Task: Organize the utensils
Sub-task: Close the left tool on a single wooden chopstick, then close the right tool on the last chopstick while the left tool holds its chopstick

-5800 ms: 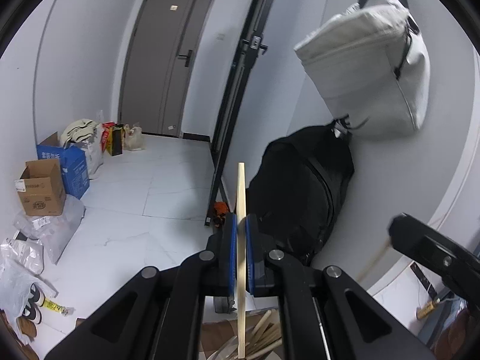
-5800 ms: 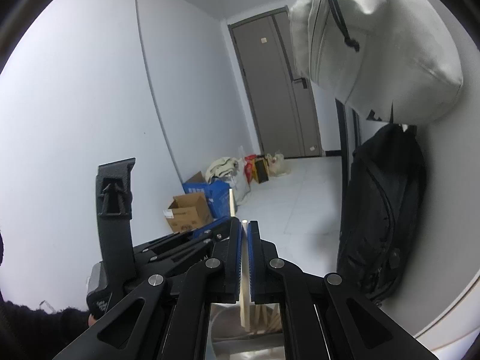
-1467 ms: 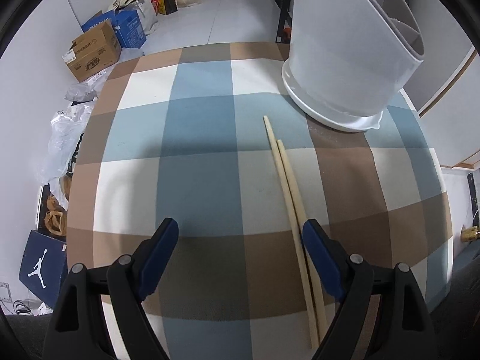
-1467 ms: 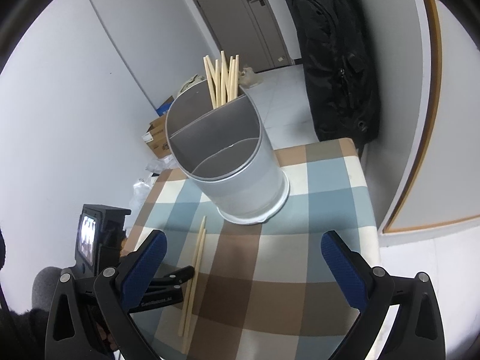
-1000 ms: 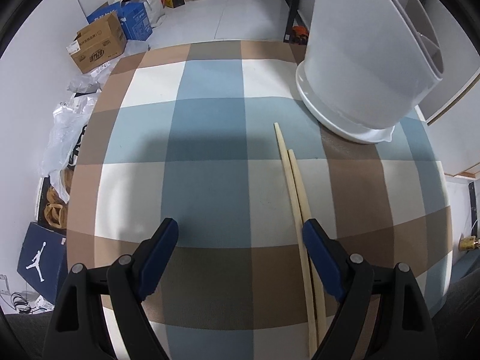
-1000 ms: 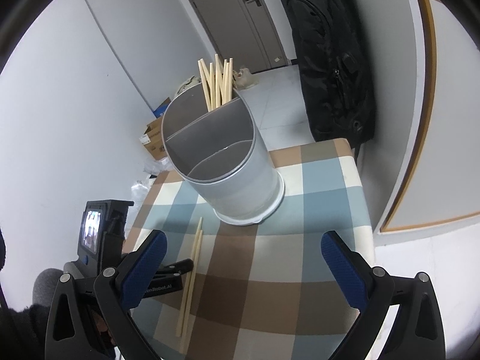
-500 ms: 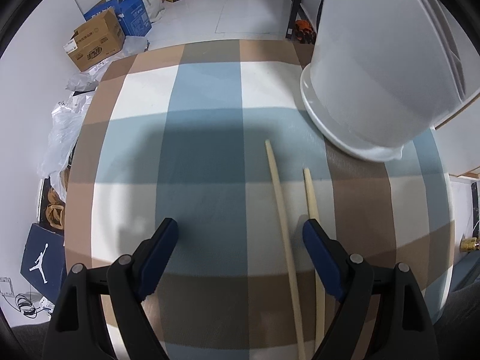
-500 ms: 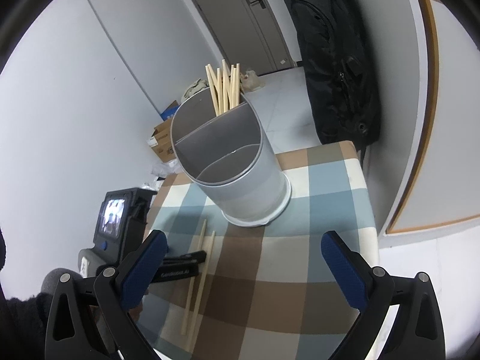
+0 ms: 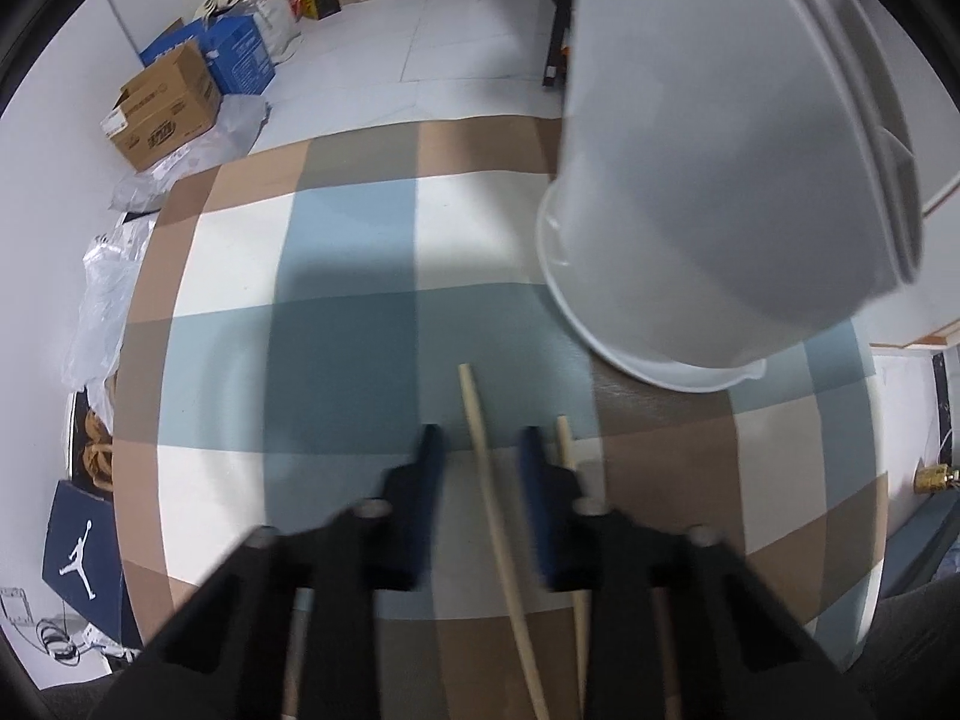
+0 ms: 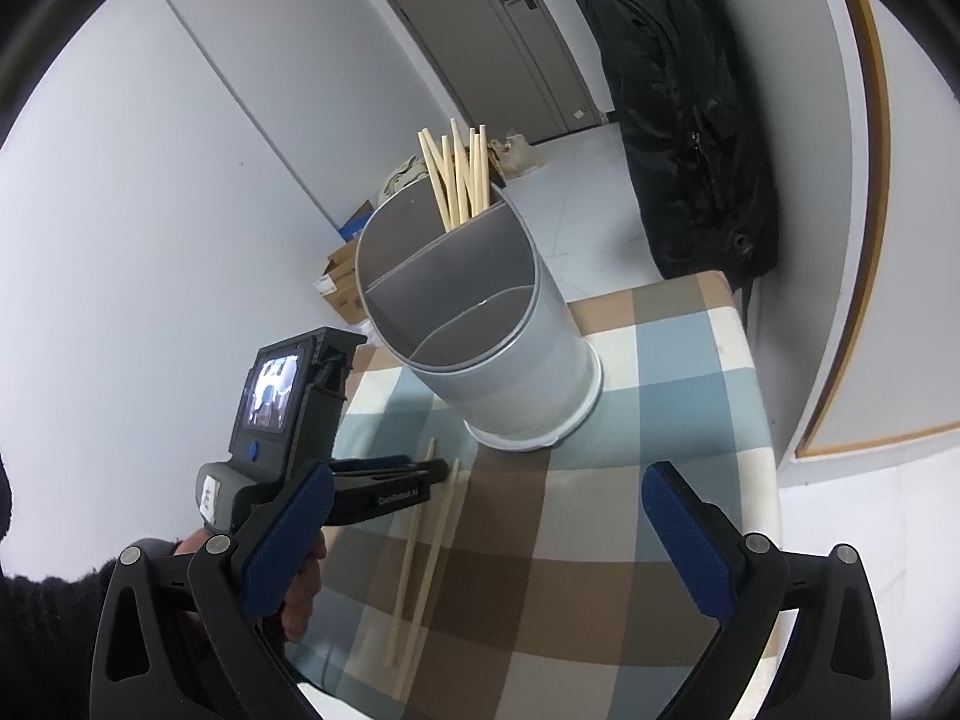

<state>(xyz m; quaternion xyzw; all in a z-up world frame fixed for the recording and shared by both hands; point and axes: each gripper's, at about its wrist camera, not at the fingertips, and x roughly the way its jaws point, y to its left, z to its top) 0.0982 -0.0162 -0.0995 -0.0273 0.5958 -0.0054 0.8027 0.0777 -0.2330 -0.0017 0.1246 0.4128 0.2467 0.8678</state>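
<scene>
Left wrist view: left gripper (image 9: 477,450) is closing around one chopstick (image 9: 489,498), pads not touching it yet; a second chopstick (image 9: 565,438) lies just outside. The grey holder (image 9: 708,180) stands close ahead on the checked cloth (image 9: 336,312).
Right wrist view: right gripper (image 10: 486,540) is wide open, holding nothing. More chopsticks (image 10: 459,177) stand in the holder's back part.

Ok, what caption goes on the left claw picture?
Left claw closing around one chopstick beside the white holder.

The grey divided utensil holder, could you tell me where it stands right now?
The grey divided utensil holder stands upright on the checked tablecloth, just beyond two loose wooden chopsticks, with the black backpack behind.
</scene>
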